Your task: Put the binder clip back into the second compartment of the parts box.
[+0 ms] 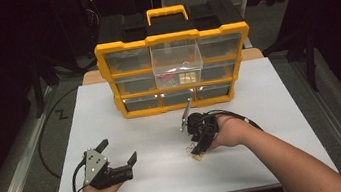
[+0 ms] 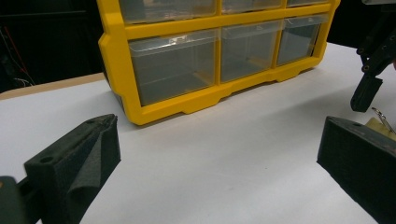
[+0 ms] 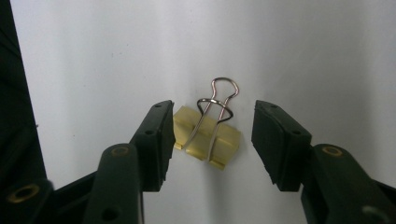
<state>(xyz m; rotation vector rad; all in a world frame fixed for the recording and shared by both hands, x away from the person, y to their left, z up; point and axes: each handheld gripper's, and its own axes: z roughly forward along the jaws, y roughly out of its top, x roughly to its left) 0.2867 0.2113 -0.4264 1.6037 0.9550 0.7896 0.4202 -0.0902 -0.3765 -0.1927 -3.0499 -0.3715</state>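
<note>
A pale yellow binder clip [image 3: 224, 142] with wire handles lies flat on the white tabletop [image 1: 262, 113]. My right gripper [image 3: 212, 135] points down over it with one jaw on each side. The left jaw is close against the clip's edge and the right jaw stands clear of it, so the gripper is open. From above, the right gripper [image 1: 196, 145] sits at table centre with the clip [image 1: 197, 157] just below it. My left gripper [image 1: 117, 152] rests open and holds nothing at the front left. In the left gripper view its jaws [image 2: 217, 140] face the organizer.
A yellow-framed organizer [image 1: 170, 38] with clear drawers stands at the back of the table. Its middle drawer [image 1: 175, 57] is pulled out, and small items show through it. In the left gripper view, the right gripper [image 2: 369, 88] and the clip [image 2: 380, 123] show at the right edge.
</note>
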